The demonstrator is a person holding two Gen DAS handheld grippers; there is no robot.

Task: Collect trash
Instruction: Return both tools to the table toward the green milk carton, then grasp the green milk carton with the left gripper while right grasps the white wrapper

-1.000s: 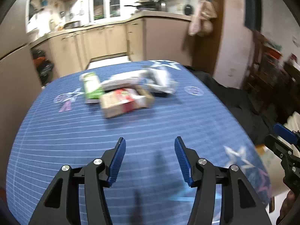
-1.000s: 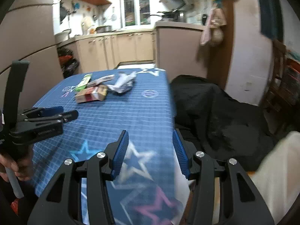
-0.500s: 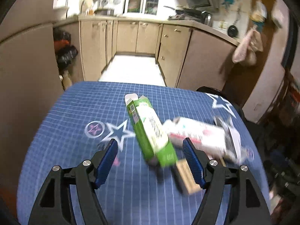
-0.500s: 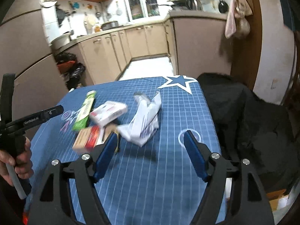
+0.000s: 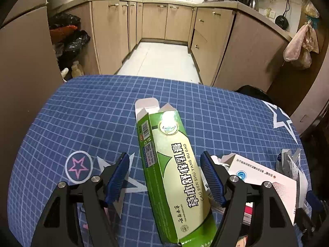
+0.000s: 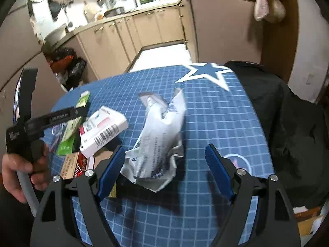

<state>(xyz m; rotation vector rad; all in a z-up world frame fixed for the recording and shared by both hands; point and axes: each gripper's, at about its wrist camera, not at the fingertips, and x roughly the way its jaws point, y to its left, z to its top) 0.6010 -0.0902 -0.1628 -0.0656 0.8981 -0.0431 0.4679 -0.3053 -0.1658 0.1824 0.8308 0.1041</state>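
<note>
Trash: green carton [image 5: 174, 177] lies between the spread left tool [image 5: 164, 177]; right tool [image 6: 164, 164] gapes around a crumpled wrapper [image 6: 160, 142], white box [image 6: 102, 129] at nine o'clock.

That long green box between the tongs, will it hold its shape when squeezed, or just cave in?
The green box will probably dent. Its far end flap stands open, so it looks like thin, likely empty cardboard, light for its size. It lies flat on the blue cloth, so it should not roll. The open left tongs straddle its narrow sides, where a gentle pinch may hold.

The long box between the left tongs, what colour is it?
The long box is green with a pale green panel and dark lettering, clearest in the left wrist view.
</note>
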